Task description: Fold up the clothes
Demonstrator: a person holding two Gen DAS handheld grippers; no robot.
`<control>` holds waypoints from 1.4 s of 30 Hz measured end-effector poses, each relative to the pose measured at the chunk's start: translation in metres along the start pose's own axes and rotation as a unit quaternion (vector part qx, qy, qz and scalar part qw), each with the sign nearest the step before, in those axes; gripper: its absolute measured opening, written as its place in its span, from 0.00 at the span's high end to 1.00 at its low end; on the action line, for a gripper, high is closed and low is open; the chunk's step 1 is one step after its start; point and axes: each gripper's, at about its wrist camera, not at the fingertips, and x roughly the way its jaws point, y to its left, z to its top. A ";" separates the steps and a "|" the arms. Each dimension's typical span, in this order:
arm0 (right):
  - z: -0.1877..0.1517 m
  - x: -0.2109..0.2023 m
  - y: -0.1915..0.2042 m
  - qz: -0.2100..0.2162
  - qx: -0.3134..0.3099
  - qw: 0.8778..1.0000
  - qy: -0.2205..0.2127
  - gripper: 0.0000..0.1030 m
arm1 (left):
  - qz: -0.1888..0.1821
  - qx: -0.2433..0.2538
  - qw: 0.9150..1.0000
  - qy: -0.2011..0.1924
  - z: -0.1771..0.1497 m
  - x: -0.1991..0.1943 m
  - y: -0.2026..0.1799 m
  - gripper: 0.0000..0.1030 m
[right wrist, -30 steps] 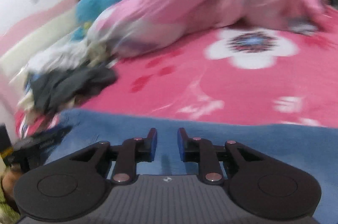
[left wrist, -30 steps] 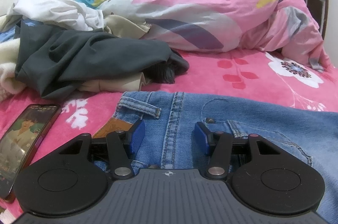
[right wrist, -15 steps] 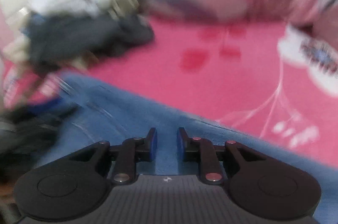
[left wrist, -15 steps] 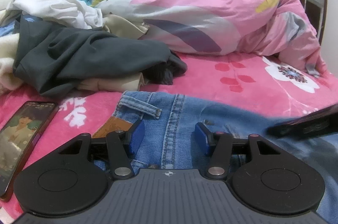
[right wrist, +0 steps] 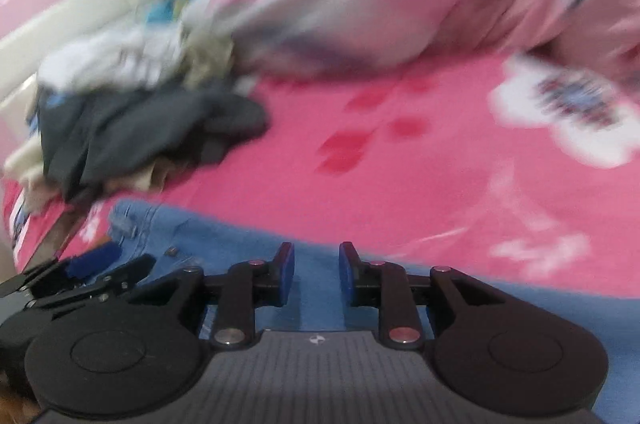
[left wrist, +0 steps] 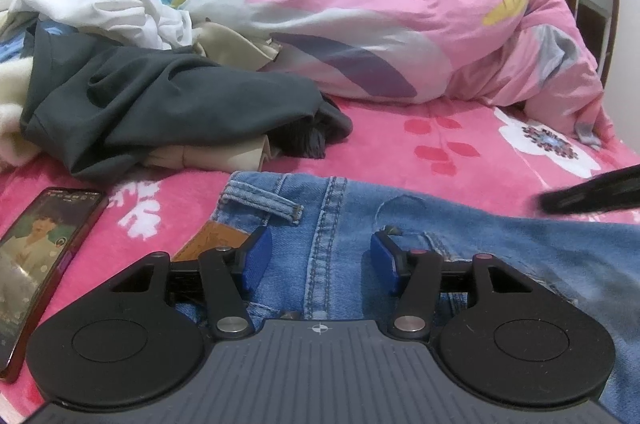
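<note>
— moved since a second ago? right gripper (right wrist: 316,266), swung in beside the left, view blurred.
— left gripper (left wrist: 320,256)?
— spread wide, low over the jeans (left wrist: 460,224) waistband, straddling the seam.
— right?
— parted narrowly above plain denim, gripping nothing.
— jeans?
— flat on pink bedspread (left wrist: 460,144), phone (left wrist: 36,264) left.

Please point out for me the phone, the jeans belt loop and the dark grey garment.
phone (left wrist: 38,264): left wrist view, on its lit screen.
jeans belt loop (left wrist: 262,202): left wrist view, middle of the loop.
dark grey garment (left wrist: 160,104): left wrist view, on its crumpled top.
</note>
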 end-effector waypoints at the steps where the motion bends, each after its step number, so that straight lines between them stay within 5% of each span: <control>1: -0.005 -0.018 -0.016 -0.010 0.010 1.000 -0.018 0.75 | 0.002 0.003 1.000 0.000 0.000 0.000 -0.001 0.46; 6: -0.049 -0.076 -0.128 -0.130 0.043 0.990 -0.028 0.74 | 0.004 0.007 1.000 0.003 0.000 0.000 -0.002 0.46; 9: -0.075 -0.118 -0.214 -0.176 0.131 0.974 -0.053 0.77 | 0.009 0.015 1.000 0.006 0.000 0.001 -0.004 0.46; 13: -0.094 -0.198 -0.281 -0.264 0.236 0.926 -0.128 0.71 | 0.013 0.018 1.000 0.008 0.001 0.001 -0.006 0.46; 18: -0.133 -0.299 -0.307 -0.276 0.307 0.865 -0.285 0.54 | 0.021 0.027 0.999 0.011 0.001 0.002 -0.009 0.46; 22: -0.152 -0.332 -0.334 -0.311 0.339 0.830 -0.315 0.54 | 0.028 0.033 0.999 0.014 0.002 0.003 -0.012 0.46; 26: -0.153 -0.333 -0.350 -0.320 0.333 0.830 -0.314 0.54 | 0.031 0.034 0.999 0.014 0.001 0.003 -0.013 0.46; 36: -0.136 -0.313 -0.319 -0.419 0.280 0.821 -0.269 0.54 | 0.034 0.038 0.999 0.015 0.001 0.003 -0.014 0.46; 42: -0.130 -0.312 -0.337 -0.427 0.294 0.811 -0.271 0.54 | 0.034 0.038 0.999 0.014 0.001 0.003 -0.013 0.46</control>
